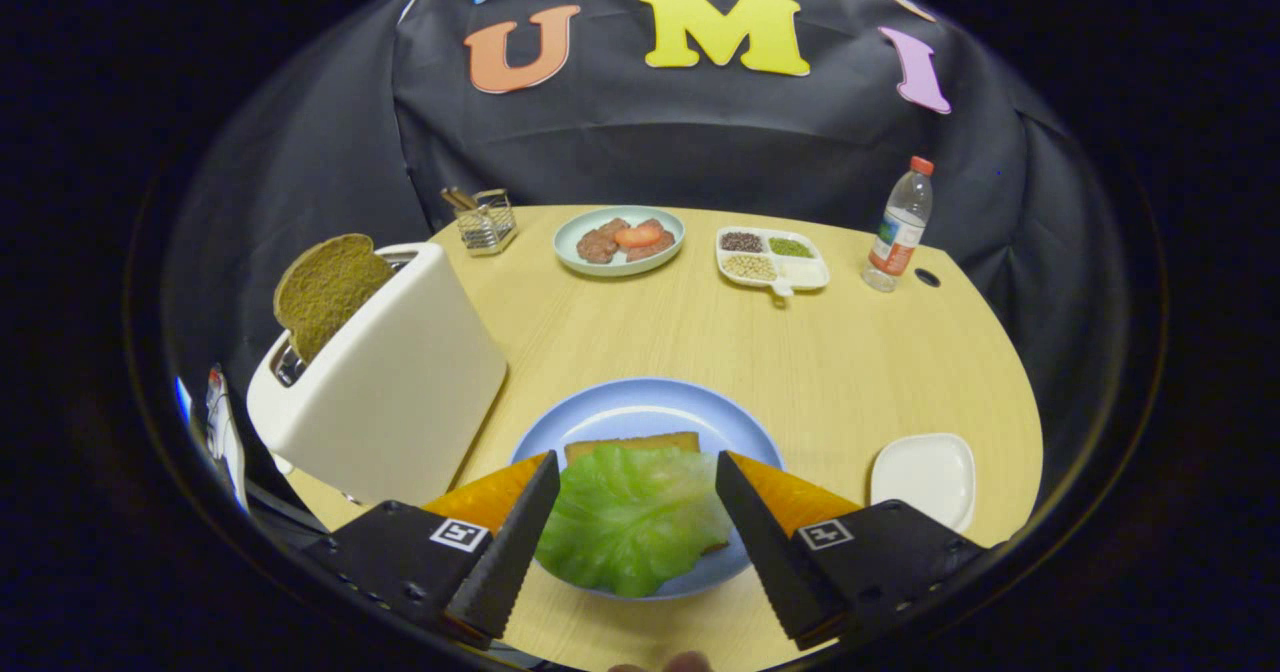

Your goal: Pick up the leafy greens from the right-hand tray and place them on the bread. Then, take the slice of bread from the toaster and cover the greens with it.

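Note:
A green leaf [632, 517] lies spread over a slice of bread [632, 443] on the blue plate [640, 407]. My gripper [637, 467] is open, its two black fingers standing apart on either side of the leaf and above it, not pressing on it. To the left stands a white toaster [385, 392] with a brown slice of bread [328, 290] sticking up out of its slot. The white tray [925, 477] to the right of the plate holds nothing.
At the back of the wooden table [850, 352] are a plate of meat and tomato [620, 240], a divided dish of grains [772, 257], a wire holder [485, 222] and a water bottle [900, 227]. A hole [927, 277] is near the bottle.

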The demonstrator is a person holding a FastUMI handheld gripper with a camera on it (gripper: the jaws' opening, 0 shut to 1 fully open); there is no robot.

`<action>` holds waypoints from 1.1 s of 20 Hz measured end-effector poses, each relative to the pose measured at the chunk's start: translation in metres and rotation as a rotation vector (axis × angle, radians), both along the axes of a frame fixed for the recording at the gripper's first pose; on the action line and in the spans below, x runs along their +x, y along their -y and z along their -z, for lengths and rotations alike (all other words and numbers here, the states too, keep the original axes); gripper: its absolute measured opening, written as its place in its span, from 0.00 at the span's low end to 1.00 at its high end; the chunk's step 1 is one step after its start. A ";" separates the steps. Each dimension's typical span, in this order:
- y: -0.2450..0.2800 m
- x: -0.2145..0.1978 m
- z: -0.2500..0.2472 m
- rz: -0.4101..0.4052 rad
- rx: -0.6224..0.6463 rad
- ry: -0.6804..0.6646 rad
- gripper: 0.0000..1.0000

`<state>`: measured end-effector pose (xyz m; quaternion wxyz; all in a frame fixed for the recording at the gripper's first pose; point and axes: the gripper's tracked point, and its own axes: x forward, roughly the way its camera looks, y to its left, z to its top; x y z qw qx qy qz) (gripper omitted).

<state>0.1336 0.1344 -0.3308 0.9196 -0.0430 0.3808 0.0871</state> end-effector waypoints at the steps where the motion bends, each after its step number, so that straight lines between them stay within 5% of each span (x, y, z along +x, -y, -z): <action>1: 0.002 0.000 -0.007 0.010 -0.001 0.017 0.97; 13: -0.052 -0.015 -0.134 0.068 0.049 0.246 0.97; 22: -0.170 -0.023 -0.141 0.075 0.121 0.218 0.96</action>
